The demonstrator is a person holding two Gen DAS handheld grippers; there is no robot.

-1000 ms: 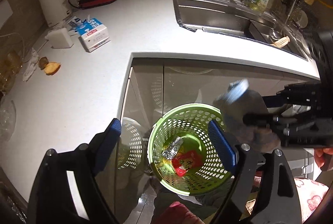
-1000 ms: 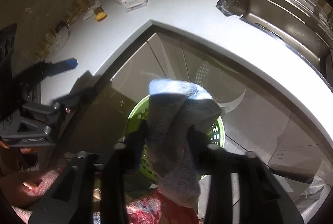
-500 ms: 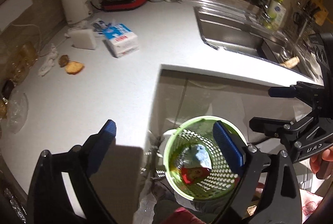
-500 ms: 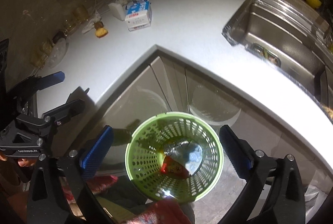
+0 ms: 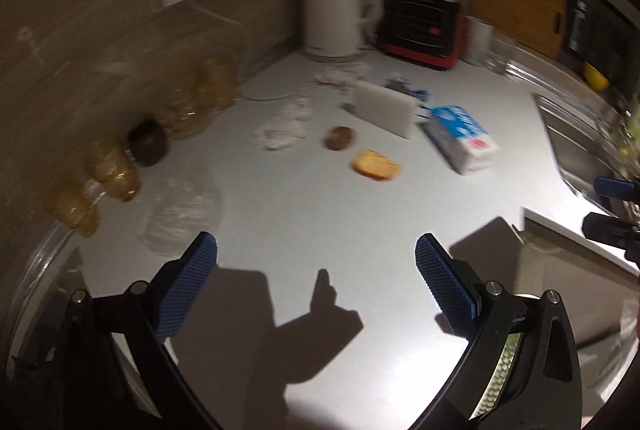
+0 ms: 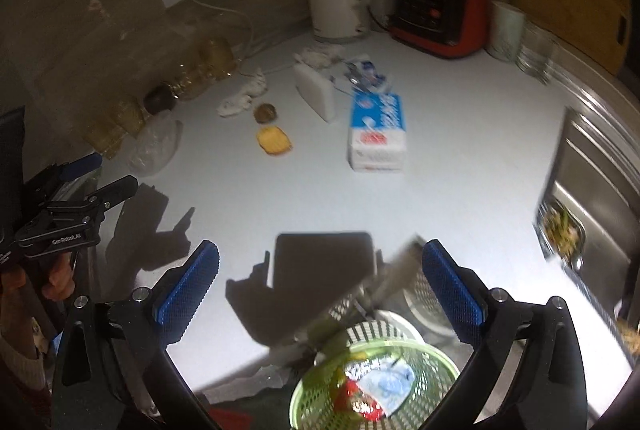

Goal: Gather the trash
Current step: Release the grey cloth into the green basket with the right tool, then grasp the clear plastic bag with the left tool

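Note:
My left gripper (image 5: pixel 316 270) is open and empty above the white counter (image 5: pixel 304 214). My right gripper (image 6: pixel 320 274) is open and empty, over the counter's front edge. Below it stands the green basket (image 6: pixel 320 402) holding a red wrapper, foil and the blue-grey cloth (image 6: pixel 388 386). On the counter lie a bread piece (image 5: pixel 376 165) (image 6: pixel 274 140), a brown lump (image 5: pixel 340 138) (image 6: pixel 266 113), crumpled white tissue (image 5: pixel 284 126) (image 6: pixel 242 98), a clear plastic bag (image 5: pixel 180 214) (image 6: pixel 154 146) and a blue-white carton (image 5: pixel 462 138) (image 6: pixel 378 132).
A white kettle (image 5: pixel 332 10), a red-black appliance (image 5: pixel 424 18), a white block (image 5: pixel 384 108) and glass jars (image 5: pixel 108 166) stand along the back and left. The sink (image 6: pixel 592 190) lies to the right. The left gripper (image 6: pixel 64 214) shows at the right view's left edge.
The right gripper opened and the cloth dropped into the basket. Both grippers then swung up from the basket toward the counter and its trash.

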